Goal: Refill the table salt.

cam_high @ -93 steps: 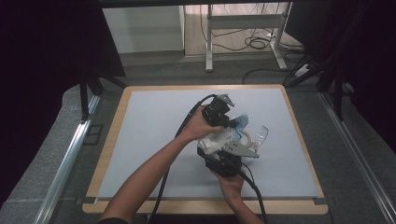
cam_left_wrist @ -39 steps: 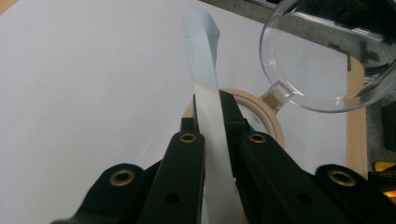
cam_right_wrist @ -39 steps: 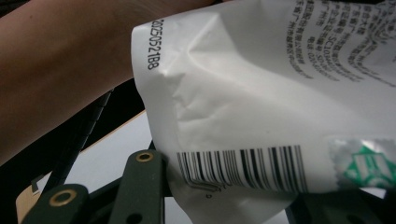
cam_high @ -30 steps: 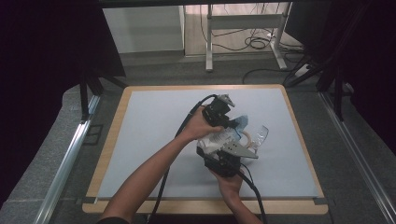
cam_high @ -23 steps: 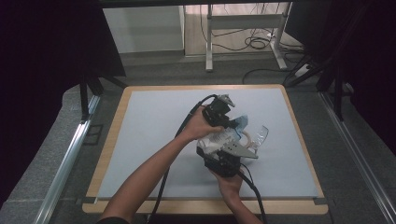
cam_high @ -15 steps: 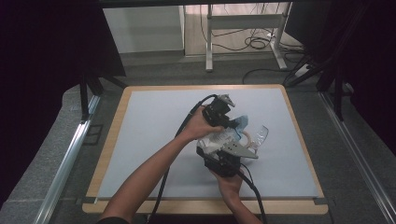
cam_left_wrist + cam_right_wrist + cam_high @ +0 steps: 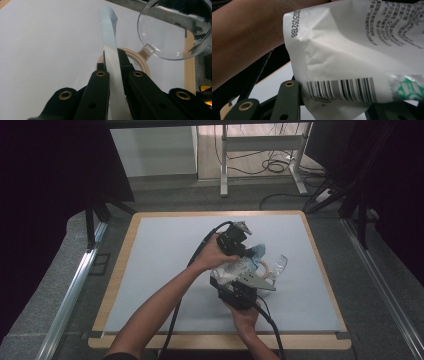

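Note:
A white packet [image 7: 231, 268] with a blue end, black print and a barcode hangs above the mat between both grippers. In the left gripper view my left gripper [image 7: 111, 55] is shut on the packet's thin edge [image 7: 109, 30], which stands up between the jaws. In the high view the left gripper [image 7: 243, 249] holds the packet's far end. My right gripper [image 7: 231, 281] holds the near end. In the right gripper view the packet [image 7: 352, 50] is face-on and its lower end is pinched in the right gripper [image 7: 332, 102]. A clear cup [image 7: 172, 32] and a beige ring [image 7: 143, 68] lie just beyond.
The pale grey mat [image 7: 165, 260] covers a wood-edged table [image 7: 118, 270]. The cup [image 7: 280, 265] and ring [image 7: 263, 268] lie right of the grippers. A forearm [image 7: 249, 37] crosses the right gripper view. Black cables trail toward the near edge. A desk frame [image 7: 260, 155] stands beyond the table.

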